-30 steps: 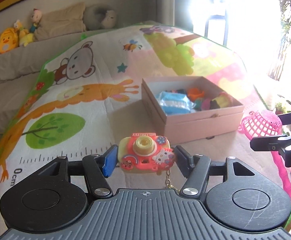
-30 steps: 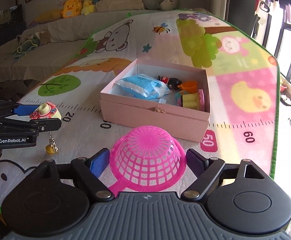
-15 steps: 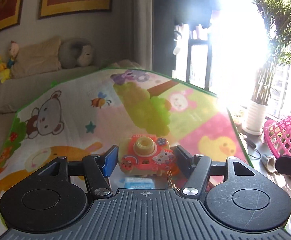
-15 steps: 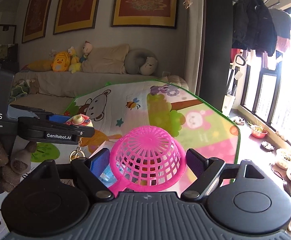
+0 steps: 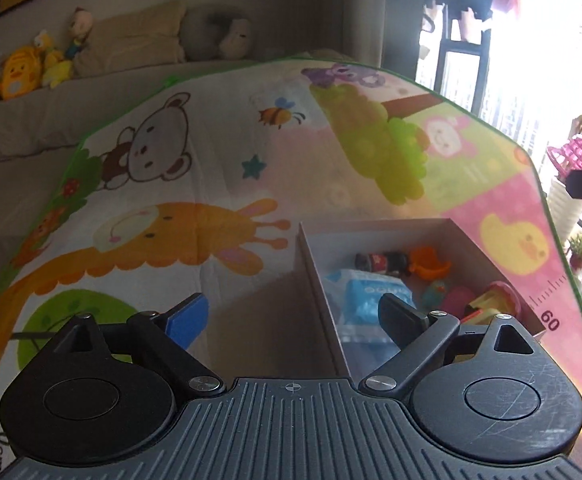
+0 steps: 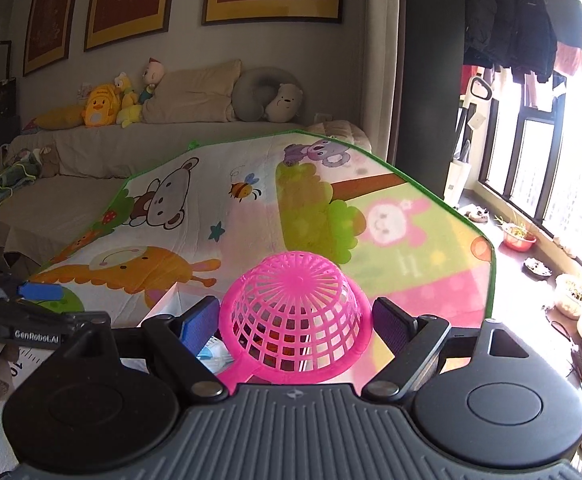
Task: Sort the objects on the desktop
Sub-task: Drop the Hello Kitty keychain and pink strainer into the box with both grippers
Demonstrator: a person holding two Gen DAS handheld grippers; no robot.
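We note right gripper (image 6: 295, 316) clamped on pink plastic mesh strainer basket (image 6: 295, 312), dome up, handle toward camera; open pale cardboard box (image 5: 375, 236) lies just below and ahead of it, so drop looks short; left gripper (image 5: 291, 314) nearer box, straddling its near-left wall, jaws opening with nothing between; blue packet and small toys already in box; surface: cartoon animal play mat (image 5: 195, 168); sofa (image 6: 91, 152) with plush toys behind, bright windows to right.

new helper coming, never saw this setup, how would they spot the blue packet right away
On the cartoon-animal play mat stands an open pale pink cardboard box of small toys. The soft blue plastic packet lies by its left wall: the only blue, flat, crinkly item among hard toys.
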